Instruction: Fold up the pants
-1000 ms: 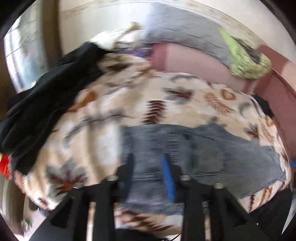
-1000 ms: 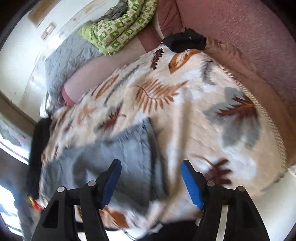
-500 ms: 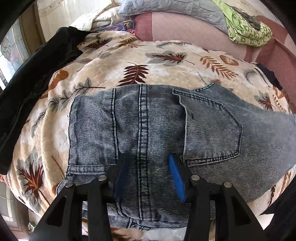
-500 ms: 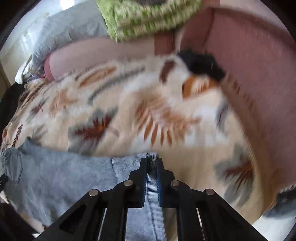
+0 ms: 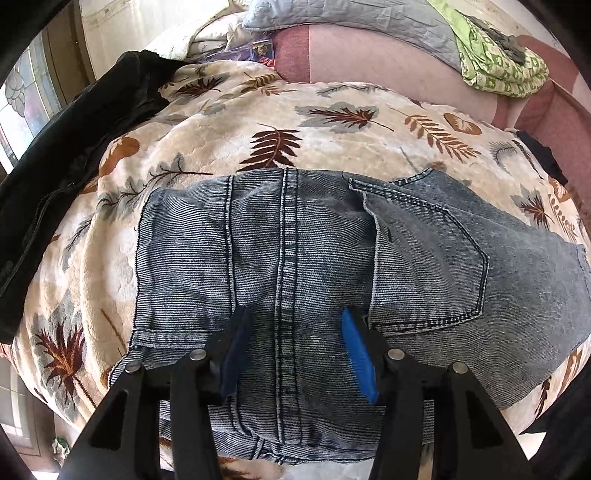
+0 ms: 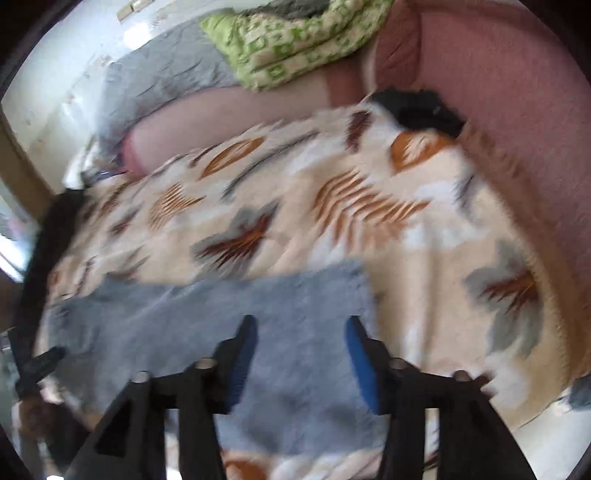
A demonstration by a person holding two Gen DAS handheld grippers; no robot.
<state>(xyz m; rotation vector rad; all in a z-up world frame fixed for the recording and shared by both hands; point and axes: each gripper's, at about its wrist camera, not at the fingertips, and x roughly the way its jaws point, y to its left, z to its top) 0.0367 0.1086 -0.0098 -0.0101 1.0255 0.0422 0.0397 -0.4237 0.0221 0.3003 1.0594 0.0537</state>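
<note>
Grey-blue denim pants (image 5: 314, 266) lie flat on a cream blanket with a leaf print (image 5: 258, 122), back pocket up, the waist end to the left and the legs running right. My left gripper (image 5: 293, 350) is open and empty, its blue-padded fingers astride the centre seam just above the cloth. In the blurred right wrist view the pants (image 6: 288, 354) lie on the same blanket (image 6: 332, 206). My right gripper (image 6: 301, 354) is open and empty over their right end.
A black jacket (image 5: 62, 177) lies along the blanket's left edge. A grey quilt (image 5: 351, 18) and a green patterned cloth (image 5: 498, 62) rest on the pink sofa back (image 5: 388, 62). A small black item (image 6: 417, 107) sits at the blanket's far right corner.
My right gripper was shut on the pants' edge half a second ago; it has opened, let go and shifted over the cloth. My left gripper has stayed open above the seam.
</note>
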